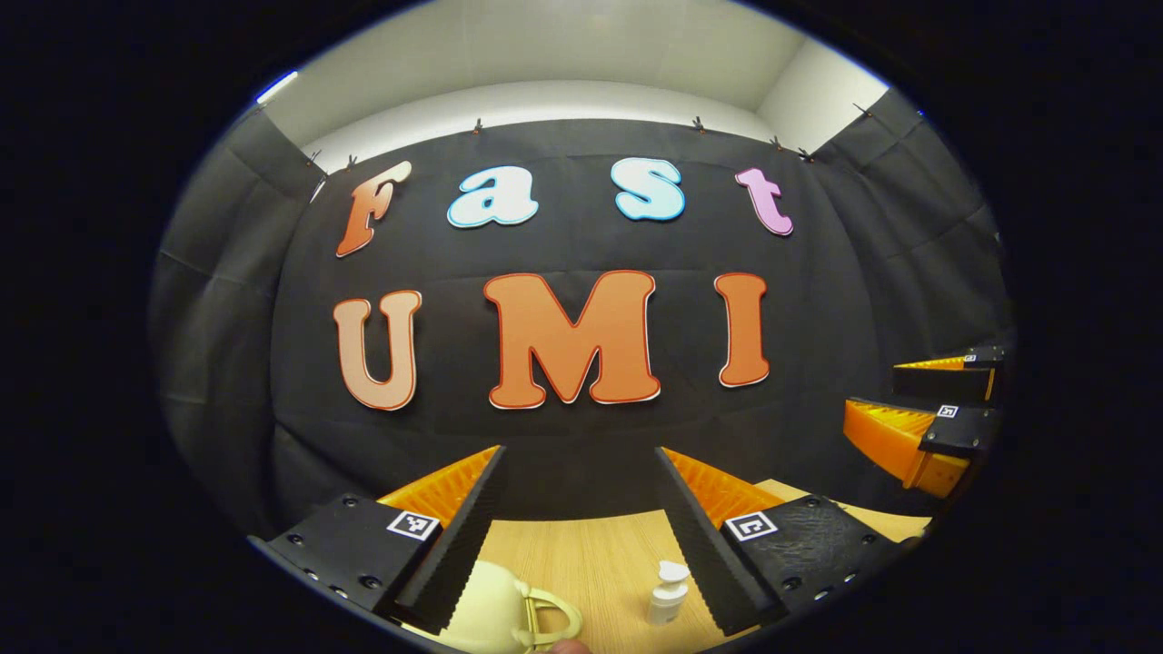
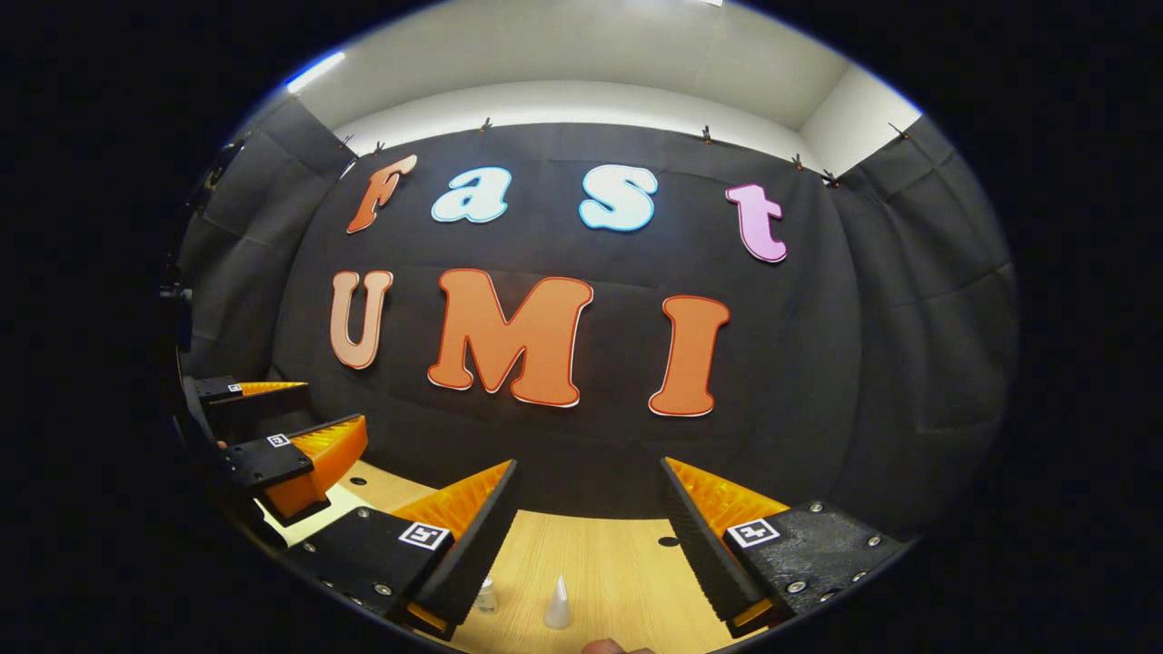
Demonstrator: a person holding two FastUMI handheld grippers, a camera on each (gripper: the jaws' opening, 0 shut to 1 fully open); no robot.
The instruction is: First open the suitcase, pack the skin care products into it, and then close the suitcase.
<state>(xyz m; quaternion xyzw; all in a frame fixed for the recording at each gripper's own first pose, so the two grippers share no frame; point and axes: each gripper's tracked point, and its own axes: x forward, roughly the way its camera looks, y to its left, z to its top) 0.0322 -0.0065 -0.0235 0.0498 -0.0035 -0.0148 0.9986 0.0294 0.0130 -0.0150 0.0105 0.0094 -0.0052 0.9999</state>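
- Left gripper [image 1: 581, 527] — raised, level, fingers spread above desk [image 1: 591, 554]; pump bottle [image 1: 668, 590] below.
- Right gripper [image 2: 591, 536] — likewise raised, fingers spread; cone-capped bottle [image 2: 557, 604] below.

Left gripper view: camera rides behind the left gripper [image 1: 581, 509], held low over the wooden table [image 1: 591, 554], facing level toward the booth's black back wall [image 1: 581, 436]; the right gripper [image 1: 918, 409] appears at its right edge. Right gripper view: camera sits likewise behind the right gripper [image 2: 591, 518], facing the same wall [image 2: 591, 454], with the left gripper [image 2: 291, 427] at its left edge. Both views share the back wall, the white ceiling [image 1: 545, 54] and the table's far strip.
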